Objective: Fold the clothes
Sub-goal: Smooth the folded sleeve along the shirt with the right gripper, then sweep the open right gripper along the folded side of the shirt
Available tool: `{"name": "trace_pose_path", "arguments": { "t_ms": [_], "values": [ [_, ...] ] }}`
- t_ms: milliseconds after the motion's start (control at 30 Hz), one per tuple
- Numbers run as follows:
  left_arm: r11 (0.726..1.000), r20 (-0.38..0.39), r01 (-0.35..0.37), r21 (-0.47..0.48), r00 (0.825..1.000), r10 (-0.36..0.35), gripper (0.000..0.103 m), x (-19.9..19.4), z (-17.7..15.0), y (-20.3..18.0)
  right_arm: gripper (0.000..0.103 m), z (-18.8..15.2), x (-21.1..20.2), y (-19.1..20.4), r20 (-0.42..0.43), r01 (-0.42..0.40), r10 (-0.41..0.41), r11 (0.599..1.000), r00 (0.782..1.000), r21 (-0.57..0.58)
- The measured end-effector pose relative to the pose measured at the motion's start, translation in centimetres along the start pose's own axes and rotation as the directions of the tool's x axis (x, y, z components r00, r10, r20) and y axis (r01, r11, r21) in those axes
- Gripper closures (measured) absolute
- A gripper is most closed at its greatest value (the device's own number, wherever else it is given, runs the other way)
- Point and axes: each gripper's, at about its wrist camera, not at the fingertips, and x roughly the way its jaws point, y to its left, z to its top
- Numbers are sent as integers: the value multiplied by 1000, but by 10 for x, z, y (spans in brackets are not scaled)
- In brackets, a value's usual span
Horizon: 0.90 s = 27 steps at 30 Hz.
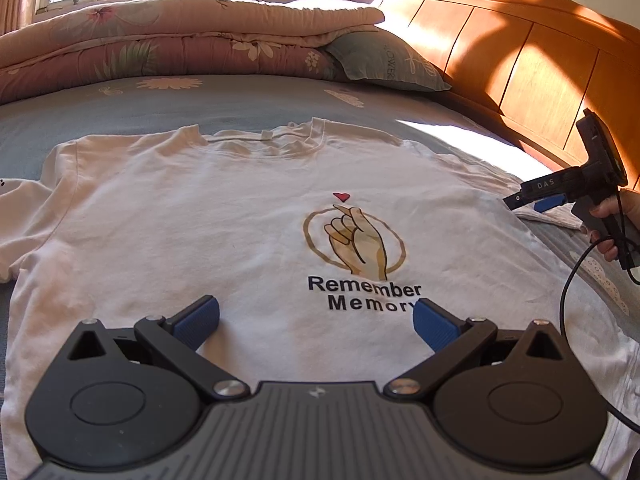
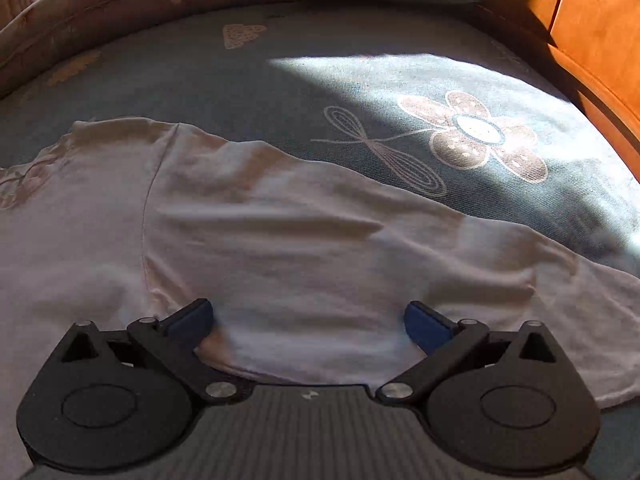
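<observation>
White short-sleeved cotton T-shirt [image 1: 240, 216] with a hand-and-heart print lies flat, face up, on the blue flower-patterned bedsheet [image 1: 248, 100]; its left sleeve sits slightly bunched at the far left. Left gripper [image 1: 316, 320] hovers over the lower chest, blue pads spread, nothing between them. Right gripper [image 2: 308, 322] is at the right sleeve [image 2: 320, 232], jaws likewise spread with the fabric lying between the pads (contact uncertain). Risk: closing here may catch only the top layer, so the sleeve would fold crooked. The wrinkles near the shoulder seam could get pressed into the fold.
</observation>
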Motion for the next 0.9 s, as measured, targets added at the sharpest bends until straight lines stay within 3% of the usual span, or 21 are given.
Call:
{"name": "trace_pose_path", "arguments": {
  "t_ms": [167, 233, 300, 367, 433, 500, 533, 600, 733, 867, 900],
  "values": [
    [1000, -3, -4, 5, 1000, 4, 1, 1, 1, -1, 0, 2, -19, -24, -76, -12, 15, 999, 997, 32],
    [1000, -3, -1, 0, 1000, 1, 1, 1, 1, 0, 0, 19, -28, -27, -28, -90, 93, 992, 995, 91],
    [1000, -2, 4, -8, 1000, -4, 1, 0, 2, 1, 0, 39, -32, -23, 19, -213, 213, 966, 977, 145],
    [999, -1, 11, -32, 1000, -11, 1, -1, 4, 4, 0, 62, -23, -6, 34, -368, 367, 917, 930, 154],
    [997, -1, 32, -76, 999, -32, 1, -4, 7, 8, 0, 82, -9, 20, 27, -496, 497, 859, 868, 127],
    [990, 1, 64, -122, 998, -64, 1, -7, 10, 15, 0, 97, 10, 46, -9, -573, 577, 813, 817, 106],
    [989, 2, 67, -129, 998, -67, 1, -8, 10, 17, 0, 100, 21, 56, -45, -587, 594, 802, 803, 112],
    [991, -3, 51, -122, 999, -52, 1, -8, 10, 19, 0, 104, 47, 73, -123, -522, 528, 849, 841, 79],
    [995, -18, 32, -94, 999, -34, 1, -6, 10, 17, 0, 111, 72, 80, -50, -393, 391, 919, 919, -27],
    [999, -31, 9, -37, 999, -10, 1, -12, 13, 9, 0, 118, 67, 74, -8, -294, 294, 955, 956, 29],
    [1000, -32, 7, -16, 999, -7, 1, -16, 14, 5, 0, 115, 60, 69, -9, -306, 307, 951, 952, 40]
  ]
}}
